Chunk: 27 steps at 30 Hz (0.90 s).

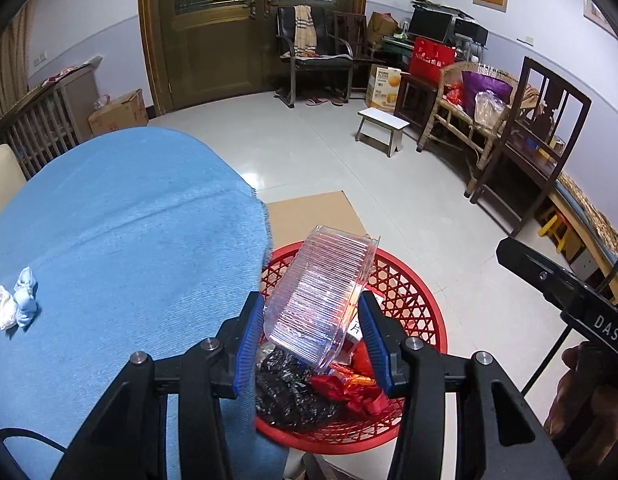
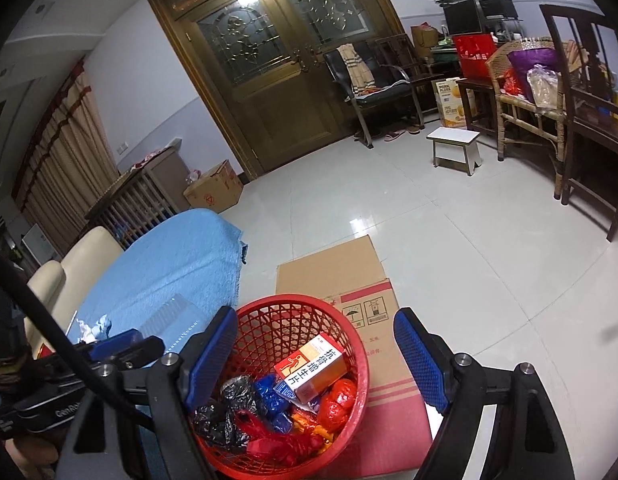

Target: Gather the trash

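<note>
Left gripper (image 1: 311,340) jaws clamp a clear plastic tray (image 1: 323,294), tilted, just above the red basket (image 1: 423,308) off the counter's (image 1: 121,220) right edge. Centre over the basket, then let go. Right gripper (image 2: 315,356) jaws wide apart, holding nothing. Crumpled tissues (image 1: 15,304) wait near the left edge.

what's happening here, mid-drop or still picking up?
Trash collection, mid-drop. The left gripper has its jaws closed on a clear plastic clamshell container and holds it tilted over the red basket. The basket sits on flattened cardboard beside the blue-clothed table and already holds wrappers and a small carton. The right gripper hovers over the basket, jaws open and empty. Two crumpled tissues are left on the table.
</note>
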Tool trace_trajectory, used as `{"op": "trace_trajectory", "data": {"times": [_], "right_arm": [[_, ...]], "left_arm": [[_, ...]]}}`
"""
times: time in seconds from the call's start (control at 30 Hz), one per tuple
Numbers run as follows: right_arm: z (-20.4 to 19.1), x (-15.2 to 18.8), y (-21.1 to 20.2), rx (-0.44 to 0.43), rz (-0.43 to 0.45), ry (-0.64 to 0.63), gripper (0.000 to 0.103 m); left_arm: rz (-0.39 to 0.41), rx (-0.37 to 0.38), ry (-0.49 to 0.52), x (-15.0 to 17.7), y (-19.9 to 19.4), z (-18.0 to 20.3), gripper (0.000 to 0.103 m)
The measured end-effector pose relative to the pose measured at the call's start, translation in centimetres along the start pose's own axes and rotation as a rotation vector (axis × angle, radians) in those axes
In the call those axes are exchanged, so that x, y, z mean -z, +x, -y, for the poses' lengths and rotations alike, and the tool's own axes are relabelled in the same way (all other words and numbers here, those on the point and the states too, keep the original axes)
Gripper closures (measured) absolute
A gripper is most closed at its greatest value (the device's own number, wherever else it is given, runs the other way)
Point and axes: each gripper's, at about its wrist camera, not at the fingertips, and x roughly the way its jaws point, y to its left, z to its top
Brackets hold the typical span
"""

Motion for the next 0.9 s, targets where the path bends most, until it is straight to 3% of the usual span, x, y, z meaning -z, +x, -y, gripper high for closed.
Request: {"op": "trace_trajectory", "data": {"times": [0.3,0.43,0.9], "right_arm": [[1.3,-0.2,-0.5,0.002,0.007,0.029,0.02],[1.4,-0.2,-0.5,0.006,0.007,0.029,0.02],[-0.4,0.2,0.3,-0.007,-0.036,-0.005,0.02]], "left_arm": [[-0.036,0.022,-0.01,-0.4,1.5,0.6,0.05],[-0.062,0.015,-0.029,-0.4,2.2,0.4,0.035],[-0.039,-0.023,-0.101,0.1,0.2,-3.2,0.035]]}}
